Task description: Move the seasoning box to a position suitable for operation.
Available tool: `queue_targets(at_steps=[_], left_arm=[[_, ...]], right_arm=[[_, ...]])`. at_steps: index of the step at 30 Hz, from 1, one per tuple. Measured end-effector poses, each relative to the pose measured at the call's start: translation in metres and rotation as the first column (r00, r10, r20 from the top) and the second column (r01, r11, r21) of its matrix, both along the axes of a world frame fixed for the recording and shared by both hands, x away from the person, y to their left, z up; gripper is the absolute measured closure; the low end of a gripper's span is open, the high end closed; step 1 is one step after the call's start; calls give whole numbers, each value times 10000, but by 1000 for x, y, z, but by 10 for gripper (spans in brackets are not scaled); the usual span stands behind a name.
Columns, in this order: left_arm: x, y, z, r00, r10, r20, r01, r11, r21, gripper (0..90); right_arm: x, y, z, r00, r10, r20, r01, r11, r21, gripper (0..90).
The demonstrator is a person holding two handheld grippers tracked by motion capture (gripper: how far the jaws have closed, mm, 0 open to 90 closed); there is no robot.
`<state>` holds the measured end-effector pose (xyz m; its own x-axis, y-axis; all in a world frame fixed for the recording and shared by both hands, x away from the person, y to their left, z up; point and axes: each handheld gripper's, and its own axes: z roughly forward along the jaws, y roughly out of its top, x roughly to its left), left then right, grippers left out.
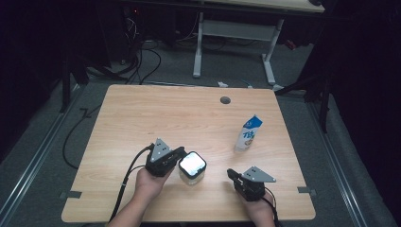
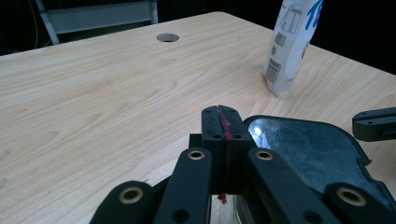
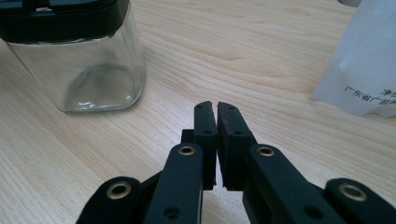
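The left gripper, jaws pressed together, is resting just beside the glass jar near the tabletop's front edge, seemingly steadying it, while the right gripper is waiting nearby, jaws nearly together and empty.

Left forearm enters from the lower edge, left hand wrapped round the rear of the left gripper, which lies low and level, angled toward the right, jaws pressed flat together with nothing between. Right hand grasps the right gripper from behind, body low and level, pointing left, jaws drawn nearly together with a thin slit remaining, empty.
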<state>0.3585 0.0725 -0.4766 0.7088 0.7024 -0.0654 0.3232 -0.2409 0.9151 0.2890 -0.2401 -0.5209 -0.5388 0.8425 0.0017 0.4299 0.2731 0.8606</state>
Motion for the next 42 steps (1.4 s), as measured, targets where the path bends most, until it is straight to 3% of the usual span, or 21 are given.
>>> queue_targets(at_steps=[32,42], left_arm=[[-1,0,-2,9999,119,69,-118,9999,-78,900],[0,0,-3,9999,105,67,-104,9999,-137,900]], right_arm=[[0,8,-3,9996,246,-144,-249,9995,-191,868],[-2,23,8,9976,660,191,-661,9978,56,876]])
